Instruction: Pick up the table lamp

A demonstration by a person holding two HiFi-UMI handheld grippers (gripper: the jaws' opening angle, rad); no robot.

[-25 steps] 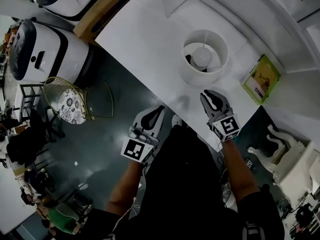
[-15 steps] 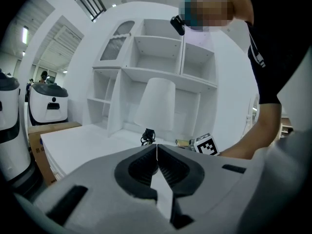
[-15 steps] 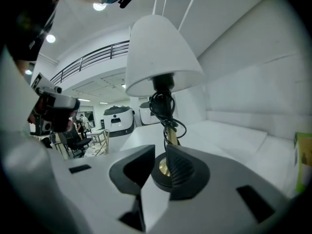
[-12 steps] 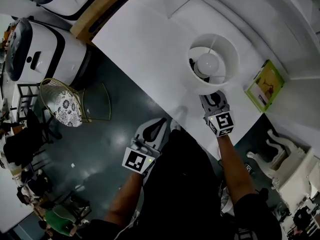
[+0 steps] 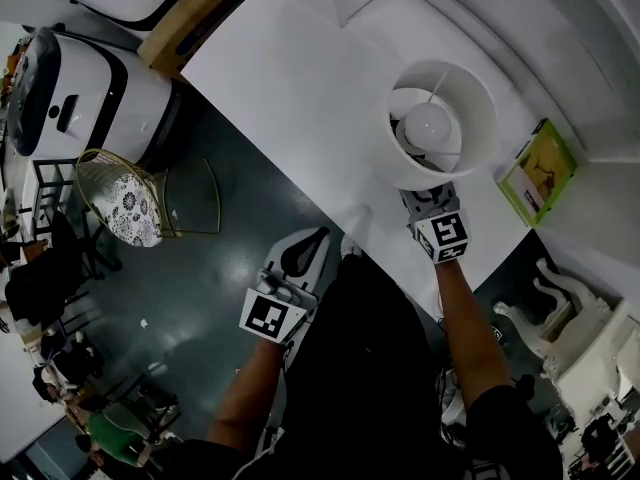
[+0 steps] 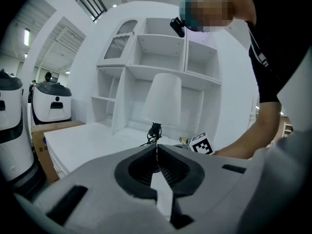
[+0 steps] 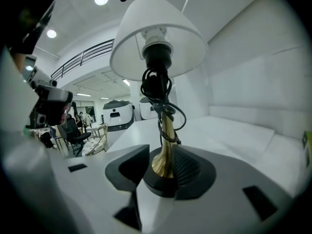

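While its jaws open, our right hand-held gripper [image 7: 162, 147] astride the stem of the table lamp [image 7: 157, 38]; left hand-held gripper [image 6: 157, 146] pressed together.

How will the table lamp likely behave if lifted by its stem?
The table lamp is probably top-heavy: its wide shade sits high above a small base, so it may tilt. The brass stem looks smooth, perhaps slippery. The wound cord may swing.

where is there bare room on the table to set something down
The wide stretch of table from the lamp toward the wooden box is bare. Crowded: the other end, with the lamp, the book beside it, and the right gripper, jaws opening with the lamp's base between them.
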